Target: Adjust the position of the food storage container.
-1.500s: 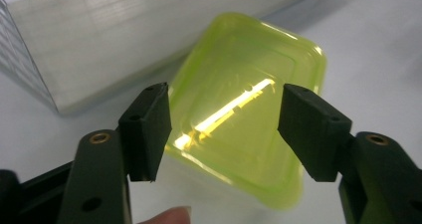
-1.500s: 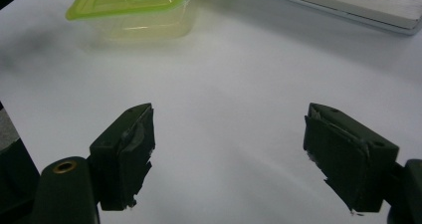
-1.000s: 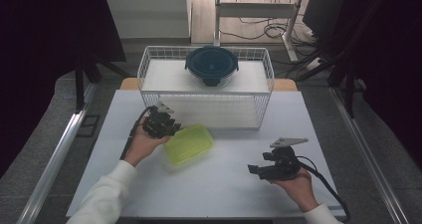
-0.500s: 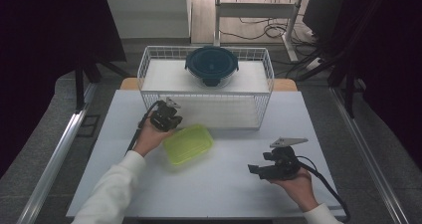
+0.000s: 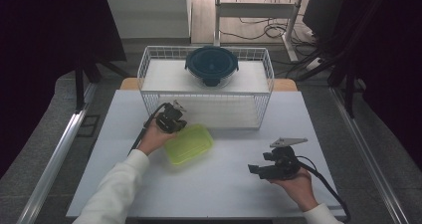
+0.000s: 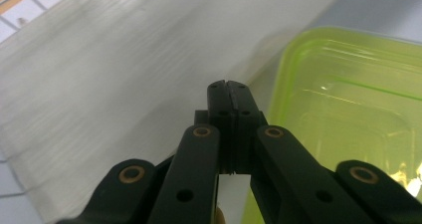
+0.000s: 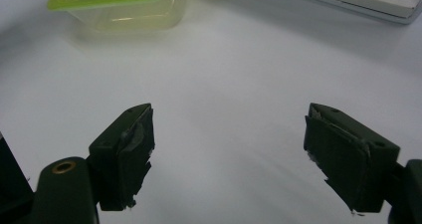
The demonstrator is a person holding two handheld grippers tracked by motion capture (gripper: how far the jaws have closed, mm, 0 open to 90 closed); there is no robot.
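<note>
A lime-green translucent plastic container (image 5: 189,144) lies on the white table (image 5: 224,194), left of the middle. My left gripper (image 5: 178,124) hovers at the container's far left corner, between it and the wire basket. In the left gripper view its black jaws (image 6: 229,86) are shut tight with nothing between them, and the container (image 6: 348,114) lies just to their right. My right gripper (image 5: 255,169) rests low over the table at the front right, pointing left. It is open (image 7: 226,154) over bare table, with the container (image 7: 119,2) farther ahead.
A white wire basket (image 5: 206,109) with a white corrugated liner stands across the back of the table. A dark blue round lidded bowl (image 5: 212,64) sits on its top. Cables trail from both grippers toward the person's sleeves.
The left hand has shifted a little to the right and toward the basket, off the container's left edge. The container and the right hand have kept still.
</note>
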